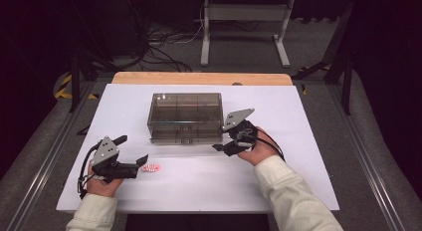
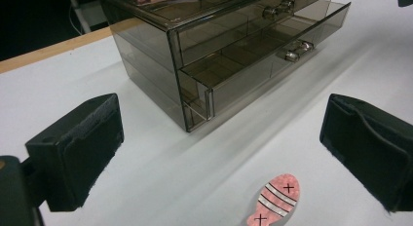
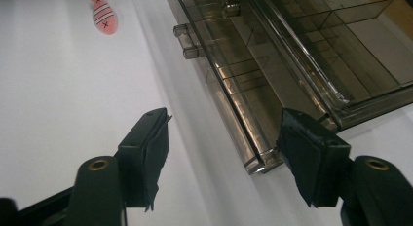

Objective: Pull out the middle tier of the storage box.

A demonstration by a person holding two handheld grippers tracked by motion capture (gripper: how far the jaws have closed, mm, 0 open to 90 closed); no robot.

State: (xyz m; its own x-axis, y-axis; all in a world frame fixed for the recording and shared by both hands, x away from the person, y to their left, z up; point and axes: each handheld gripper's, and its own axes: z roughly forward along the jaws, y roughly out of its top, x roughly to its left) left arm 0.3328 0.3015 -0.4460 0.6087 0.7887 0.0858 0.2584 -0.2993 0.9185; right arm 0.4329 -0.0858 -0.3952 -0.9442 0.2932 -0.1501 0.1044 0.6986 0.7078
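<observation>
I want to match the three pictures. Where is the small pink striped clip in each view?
High view: the pink clip lies on the white table, lower left, beside the left gripper.
Left gripper view: bottom edge, right of centre, between the jaws.
Right gripper view: top left.
Shared landmark: the smoky drawer box.

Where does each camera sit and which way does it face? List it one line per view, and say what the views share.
High view: above the person's side, looking forward and down on the table; both forearms, left gripper and right gripper show.
Left gripper view: rides the left gripper, facing the drawer box with the clip between its open jaws.
Right gripper view: rides the right gripper, open jaws straddling the corner of the pulled-out lower drawer.
Shared: all three show the box and the pink clip.
</observation>
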